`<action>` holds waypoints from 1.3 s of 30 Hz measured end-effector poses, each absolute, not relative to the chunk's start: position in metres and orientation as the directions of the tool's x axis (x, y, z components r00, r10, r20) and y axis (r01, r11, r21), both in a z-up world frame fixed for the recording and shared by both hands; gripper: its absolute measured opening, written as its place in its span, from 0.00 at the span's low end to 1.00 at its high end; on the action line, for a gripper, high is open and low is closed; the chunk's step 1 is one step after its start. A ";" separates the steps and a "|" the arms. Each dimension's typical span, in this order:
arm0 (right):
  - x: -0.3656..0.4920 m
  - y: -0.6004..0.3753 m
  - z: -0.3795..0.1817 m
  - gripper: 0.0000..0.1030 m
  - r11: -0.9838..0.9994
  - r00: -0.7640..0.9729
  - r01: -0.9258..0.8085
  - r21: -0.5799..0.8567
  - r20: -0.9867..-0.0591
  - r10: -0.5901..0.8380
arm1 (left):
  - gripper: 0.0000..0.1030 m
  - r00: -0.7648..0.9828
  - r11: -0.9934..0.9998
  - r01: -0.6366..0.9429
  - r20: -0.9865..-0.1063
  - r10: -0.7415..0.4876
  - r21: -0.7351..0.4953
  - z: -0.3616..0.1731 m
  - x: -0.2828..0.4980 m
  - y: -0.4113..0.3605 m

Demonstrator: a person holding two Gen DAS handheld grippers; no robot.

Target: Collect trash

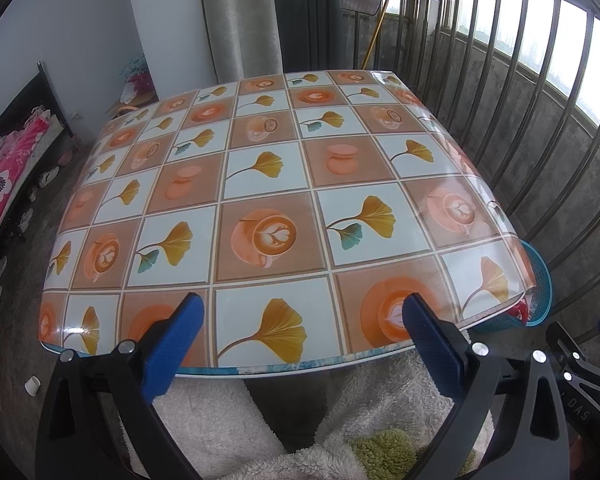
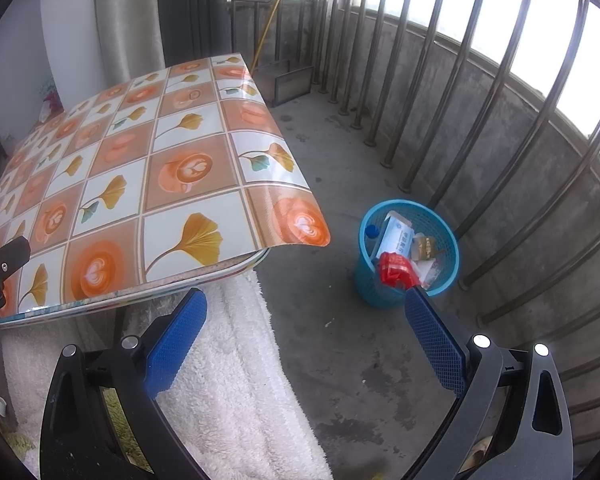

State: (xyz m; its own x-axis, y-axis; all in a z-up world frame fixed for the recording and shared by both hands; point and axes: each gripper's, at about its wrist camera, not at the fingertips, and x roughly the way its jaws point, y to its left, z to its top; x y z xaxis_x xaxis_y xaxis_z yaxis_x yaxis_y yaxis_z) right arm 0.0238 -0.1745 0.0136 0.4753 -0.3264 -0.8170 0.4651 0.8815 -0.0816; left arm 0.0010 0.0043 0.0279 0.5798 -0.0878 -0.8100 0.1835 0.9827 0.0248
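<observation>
A blue mesh trash basket (image 2: pixel 364 280) stands on the concrete floor right of the table. It holds a red wrapper (image 2: pixel 394 270), a white and blue box (image 2: pixel 396 236), a small jar (image 2: pixel 425 247) and other scraps. Its rim peeks past the table corner in the left wrist view (image 1: pixel 542 280). My left gripper (image 1: pixel 300 312) is open and empty over the table's near edge. My right gripper (image 2: pixel 304 312) is open and empty, above the floor just left of the basket. The patterned tablecloth (image 1: pixel 260 184) carries nothing.
A metal railing (image 2: pixel 480 92) runs along the right behind the basket. A white fluffy towel (image 2: pixel 228 380) lies under the table's near edge. A bed with pink bedding (image 1: pixel 0 176) is at the left. A small white cup (image 1: pixel 32 385) sits on the floor.
</observation>
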 end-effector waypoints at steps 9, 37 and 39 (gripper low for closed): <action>0.024 -0.175 0.013 0.92 0.882 0.476 0.465 -0.080 -0.817 -0.325 | 0.94 0.580 0.983 0.181 -0.810 -0.086 0.026 0.028 0.001 0.005; 0.028 -0.168 0.017 0.92 0.883 0.485 0.463 -0.074 -0.813 -0.322 | 0.94 0.585 0.983 0.180 -0.807 -0.084 0.029 0.029 0.000 0.009; 0.028 -0.168 0.017 0.92 0.883 0.486 0.463 -0.073 -0.813 -0.322 | 0.94 0.586 0.983 0.179 -0.806 -0.083 0.029 0.030 0.000 0.009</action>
